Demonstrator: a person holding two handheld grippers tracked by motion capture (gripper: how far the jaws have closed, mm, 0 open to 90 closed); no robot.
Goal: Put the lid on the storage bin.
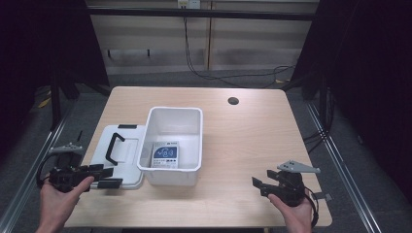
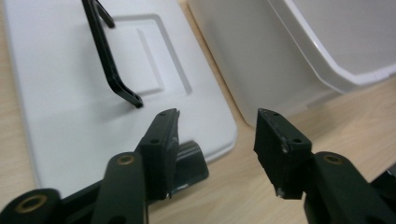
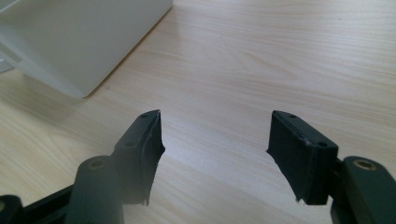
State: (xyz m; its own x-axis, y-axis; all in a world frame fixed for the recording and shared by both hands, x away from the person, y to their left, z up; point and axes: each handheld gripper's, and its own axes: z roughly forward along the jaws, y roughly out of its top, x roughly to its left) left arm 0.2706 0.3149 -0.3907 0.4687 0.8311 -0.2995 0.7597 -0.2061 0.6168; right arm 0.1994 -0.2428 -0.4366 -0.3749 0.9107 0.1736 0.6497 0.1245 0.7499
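Left hand-held gripper point(image 1: 111, 177) at the near left of the light wooden worktop point(image 1: 252, 141), gripped in the left hand point(image 1: 60, 194), jaws spread wide with nothing between them, tips over the near corner of the white bin lid point(image 1: 119, 155). Lid lying flat, black handle point(image 1: 114, 147) standing up from its top, one black latch point(image 2: 189, 164) at its near edge just behind the left jaw in the left gripper view. Touching or just beside the lid's right edge, a white open-topped plastic bin point(image 1: 174, 145), upright, holding a blue-and-white packet point(image 1: 165, 155) flat on its floor. Farther back and right, a round cable hole point(image 1: 233, 101) in the worktop. At the near right, right hand-held gripper point(image 1: 260, 185) in the right hand point(image 1: 294, 211), jaws likewise wide and empty over bare wood, well apart from the bin.
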